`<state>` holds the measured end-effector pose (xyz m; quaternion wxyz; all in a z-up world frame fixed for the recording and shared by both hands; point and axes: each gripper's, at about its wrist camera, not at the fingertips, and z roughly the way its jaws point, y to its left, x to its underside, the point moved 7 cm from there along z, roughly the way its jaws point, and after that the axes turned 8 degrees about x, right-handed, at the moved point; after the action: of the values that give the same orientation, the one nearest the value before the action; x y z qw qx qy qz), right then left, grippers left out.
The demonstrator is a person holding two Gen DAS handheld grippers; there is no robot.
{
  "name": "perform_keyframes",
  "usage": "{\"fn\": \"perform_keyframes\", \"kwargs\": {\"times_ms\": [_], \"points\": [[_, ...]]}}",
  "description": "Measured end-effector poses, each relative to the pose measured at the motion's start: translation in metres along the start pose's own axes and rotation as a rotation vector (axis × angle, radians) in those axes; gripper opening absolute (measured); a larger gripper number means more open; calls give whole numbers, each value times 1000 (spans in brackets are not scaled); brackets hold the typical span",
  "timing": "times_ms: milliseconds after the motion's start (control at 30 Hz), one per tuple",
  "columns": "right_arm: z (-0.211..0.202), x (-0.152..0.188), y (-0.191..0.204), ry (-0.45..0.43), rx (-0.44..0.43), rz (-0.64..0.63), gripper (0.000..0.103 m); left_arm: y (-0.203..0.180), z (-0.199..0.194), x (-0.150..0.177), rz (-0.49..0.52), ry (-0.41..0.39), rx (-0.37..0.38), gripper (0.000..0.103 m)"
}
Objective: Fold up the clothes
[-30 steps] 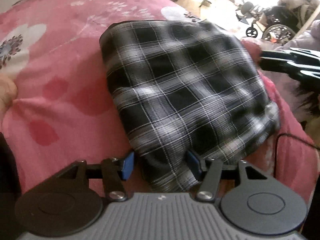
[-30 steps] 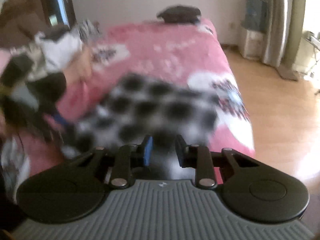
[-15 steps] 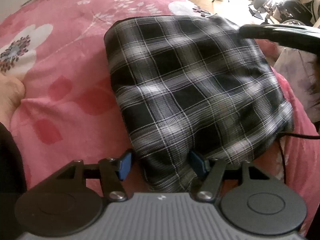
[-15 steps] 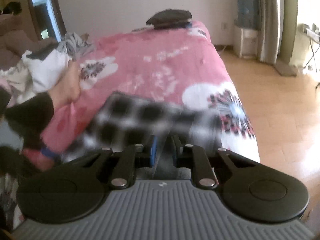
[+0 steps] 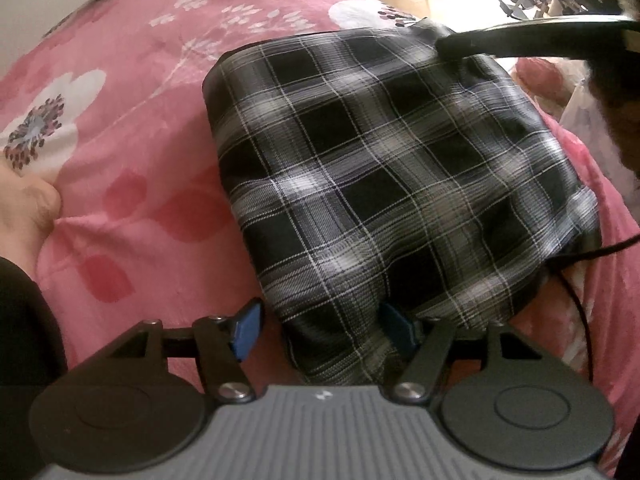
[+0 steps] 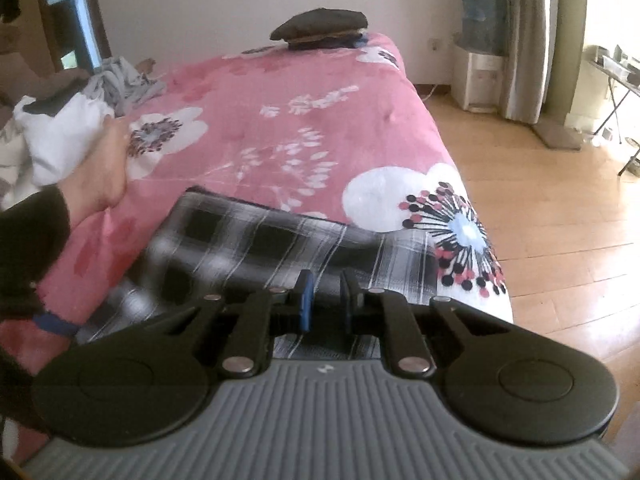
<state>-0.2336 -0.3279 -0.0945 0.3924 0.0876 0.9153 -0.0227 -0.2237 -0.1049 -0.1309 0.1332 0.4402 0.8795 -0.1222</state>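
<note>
plaid cloth [image 5: 384, 184] folded on pink bedspread [image 5: 132, 128], left gripper [image 5: 320, 330] opening

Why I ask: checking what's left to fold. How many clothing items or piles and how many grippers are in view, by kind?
plaid garment: 1
dark folded stack at the bed's far end: 1
white and grey crumpled heap: 1
grippers, left gripper and right gripper: 2
Total: 5

looks like someone's bedroom at home: a bed with a pink flowery blanket [image 6: 304, 128], wood plank floor [image 6: 552, 224], long curtains [image 6: 528, 40] by the window, clothes piled [image 6: 120, 80] around.
</note>
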Motion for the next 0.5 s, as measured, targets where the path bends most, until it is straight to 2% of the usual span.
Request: {"fn": "perform_keyframes", "kwargs": {"times_ms": [200, 500], "points": [[21, 4, -11, 22, -11, 68, 14, 2, 0, -1, 13, 8, -5, 69], [24, 6, -10, 22, -12, 68, 15, 7, -4, 1, 24, 7, -12, 71]]}}
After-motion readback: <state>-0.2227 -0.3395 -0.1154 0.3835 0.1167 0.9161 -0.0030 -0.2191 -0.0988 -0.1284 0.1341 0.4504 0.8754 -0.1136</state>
